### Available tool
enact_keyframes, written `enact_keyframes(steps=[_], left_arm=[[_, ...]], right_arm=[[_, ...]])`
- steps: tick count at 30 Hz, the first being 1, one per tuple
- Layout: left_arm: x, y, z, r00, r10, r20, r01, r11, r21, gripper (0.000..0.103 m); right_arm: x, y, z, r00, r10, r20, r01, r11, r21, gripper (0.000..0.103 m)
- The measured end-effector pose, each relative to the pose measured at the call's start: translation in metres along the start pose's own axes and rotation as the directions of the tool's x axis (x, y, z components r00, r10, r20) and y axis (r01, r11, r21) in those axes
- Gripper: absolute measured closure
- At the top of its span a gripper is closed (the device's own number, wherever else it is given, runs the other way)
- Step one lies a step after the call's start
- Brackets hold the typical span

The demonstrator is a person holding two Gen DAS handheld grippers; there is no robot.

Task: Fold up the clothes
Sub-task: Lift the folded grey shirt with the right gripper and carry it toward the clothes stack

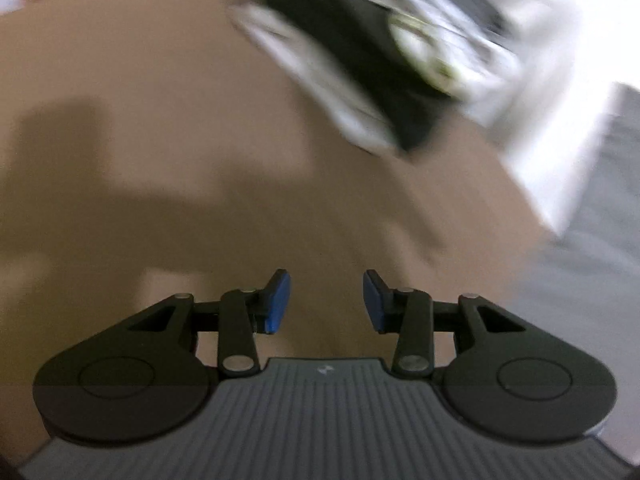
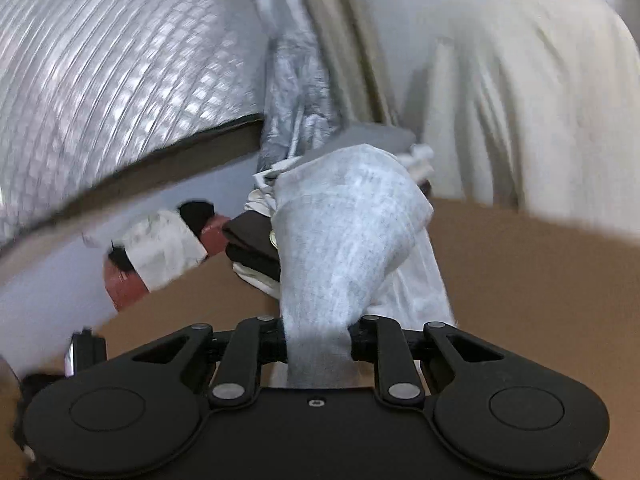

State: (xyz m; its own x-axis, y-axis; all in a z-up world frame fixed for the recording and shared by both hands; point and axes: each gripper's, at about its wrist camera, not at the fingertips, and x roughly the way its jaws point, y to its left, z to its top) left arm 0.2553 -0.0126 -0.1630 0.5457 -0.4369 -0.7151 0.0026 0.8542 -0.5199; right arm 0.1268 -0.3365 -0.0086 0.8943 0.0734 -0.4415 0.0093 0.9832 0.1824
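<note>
My right gripper (image 2: 318,340) is shut on a light grey knit garment (image 2: 344,232), which bunches up from the jaws and trails down over the brown surface (image 2: 520,280). Just behind it lies a small stack of dark brown and white folded clothes (image 2: 250,240). In the left wrist view my left gripper (image 1: 326,292) stands open above the brown surface (image 1: 160,140), its blue pads (image 1: 276,304) apart with nothing between them. A blurred pile of black and white clothes (image 1: 360,72) lies further off at the upper right.
Grey cloth (image 1: 592,248) shows at the right edge beside a white sheet or panel (image 1: 560,152). In the right wrist view, a white and dark red item (image 2: 160,252) lies left of the stack. A grid-patterned white surface (image 2: 100,80) and cream fabric (image 2: 520,100) stand behind.
</note>
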Motion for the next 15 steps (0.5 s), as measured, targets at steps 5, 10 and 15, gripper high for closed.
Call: enact_keyframes(steps=[5,10,15], left_arm=[[0.015,0.005,0.021,0.998,0.032,0.054,-0.028,0.998,-0.058,0.063],[0.026,0.023,0.041,0.998,0.009,0.066,-0.002,0.995,-0.101,0.063],[0.030,0.040,0.043,0.998,0.011,0.055,-0.001,0.986,-0.165,0.063]], right_arm=[[0.035,0.023,0.054,0.994,0.109,-0.031,-0.110,0.992,-0.065,0.082],[0.093,0.028,0.137,0.954,0.297,-0.046,-0.291,0.950,0.110,0.082],[0.175,-0.006,0.231,0.896,0.437,0.082,-0.439,0.839,0.322,0.082]])
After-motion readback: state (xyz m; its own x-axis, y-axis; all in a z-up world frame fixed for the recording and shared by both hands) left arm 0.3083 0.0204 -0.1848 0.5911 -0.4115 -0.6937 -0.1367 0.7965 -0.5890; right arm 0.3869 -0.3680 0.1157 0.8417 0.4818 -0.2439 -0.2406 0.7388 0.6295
